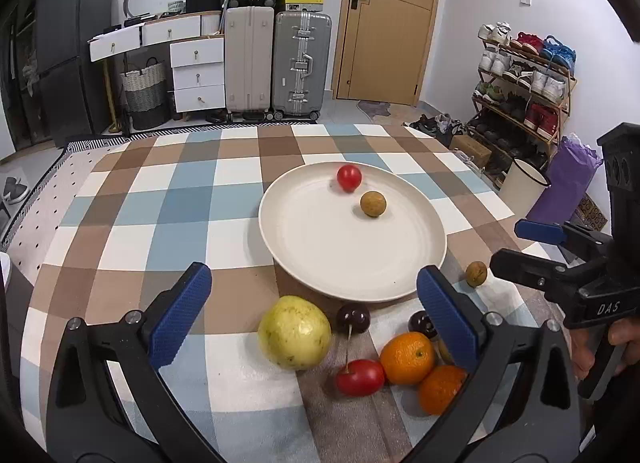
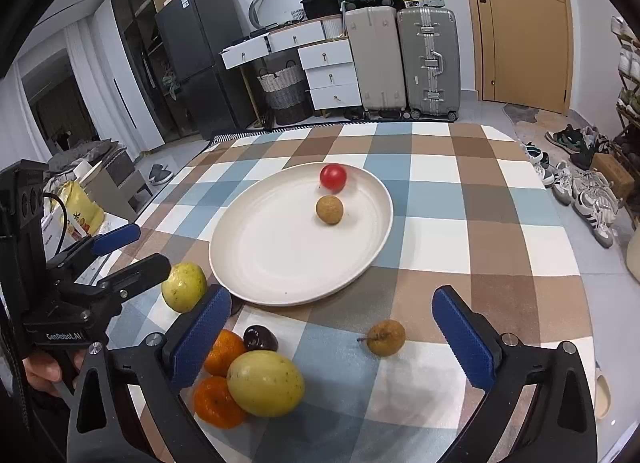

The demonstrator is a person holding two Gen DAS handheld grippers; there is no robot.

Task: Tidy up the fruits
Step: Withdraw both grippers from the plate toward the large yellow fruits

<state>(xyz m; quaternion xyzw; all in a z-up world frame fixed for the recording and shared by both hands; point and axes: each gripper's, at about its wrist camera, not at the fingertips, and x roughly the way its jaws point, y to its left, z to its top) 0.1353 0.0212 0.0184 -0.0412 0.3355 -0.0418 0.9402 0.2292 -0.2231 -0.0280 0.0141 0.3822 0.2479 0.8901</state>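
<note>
Fruit count on the checked table

One white plate (image 1: pixel 304 251) holding two fruits: one red cherry tomato (image 1: pixel 349 177), one brown longan (image 1: pixel 373 203). Off it: two oranges (image 1: pixel 407 357), two yellow guavas (image 2: pixel 265 382), another longan (image 2: pixel 386 337).

Left tool (image 1: pixel 312 317) hangs wide open over the checked surface (image 1: pixel 160 215), nothing between its blue pads (image 1: pixel 182 315). On the white plate (image 1: pixel 320 247) sit a red cherry tomato (image 1: pixel 349 178) and a brown longan (image 1: pixel 373 203), slightly apart. Near side of the plate: a yellow-green guava (image 1: pixel 294 331), a dark cherry (image 1: pixel 353 317), a red fruit (image 1: pixel 360 377), two oranges (image 1: pixel 407 357) touching. Another longan (image 1: pixel 476 273) lies by the plate's right rim, just off the right tool (image 1: pixel 516 247), also gaping
</note>
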